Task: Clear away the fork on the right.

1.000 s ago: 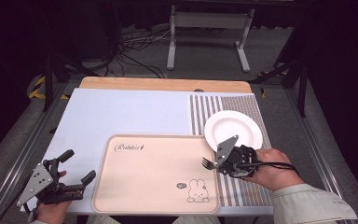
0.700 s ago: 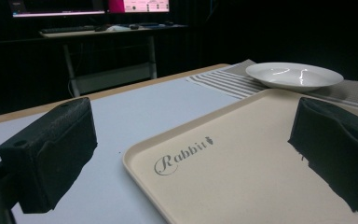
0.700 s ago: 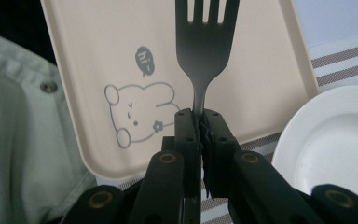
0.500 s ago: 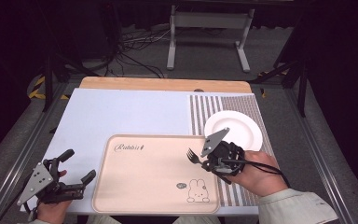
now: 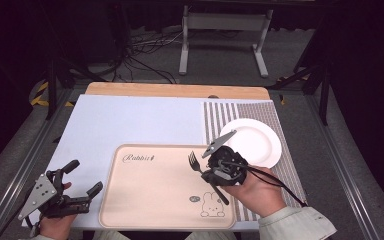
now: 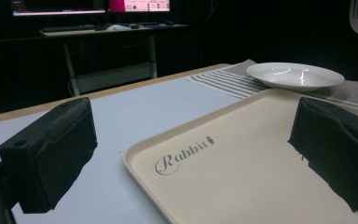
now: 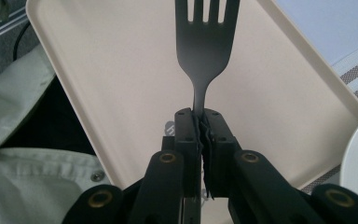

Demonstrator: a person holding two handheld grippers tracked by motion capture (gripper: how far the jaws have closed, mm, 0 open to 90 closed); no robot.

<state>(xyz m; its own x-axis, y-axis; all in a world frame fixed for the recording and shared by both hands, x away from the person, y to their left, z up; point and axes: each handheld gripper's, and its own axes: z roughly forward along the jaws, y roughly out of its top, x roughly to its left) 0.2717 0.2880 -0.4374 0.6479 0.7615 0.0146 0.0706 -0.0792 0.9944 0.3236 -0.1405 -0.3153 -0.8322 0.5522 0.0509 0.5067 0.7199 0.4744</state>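
A dark metal fork [image 7: 204, 46] is pinched by its neck in my right gripper [image 7: 200, 122], which is shut on it. In the high view that right gripper [image 5: 211, 171] hovers over the right part of the beige tray [image 5: 145, 200], with the fork [image 5: 196, 162] pointing up-left and its handle trailing toward the hand. My left gripper [image 5: 82, 177] rests at the table's front left corner, just left of the tray. Its jaws stand wide apart with nothing between them, and its own view looks across the tray [image 6: 242, 158].
A white plate [image 5: 257, 140] sits on a striped placemat [image 5: 215, 117] to the right of the tray, also seen as the plate [image 6: 294, 74] far off. A pale blue mat [image 5: 130, 120] covers the table's left and middle.
My right gripper has carried the fork leftward, from the striped placemat beside the plate to above the tray. The left gripper has stayed where it was.
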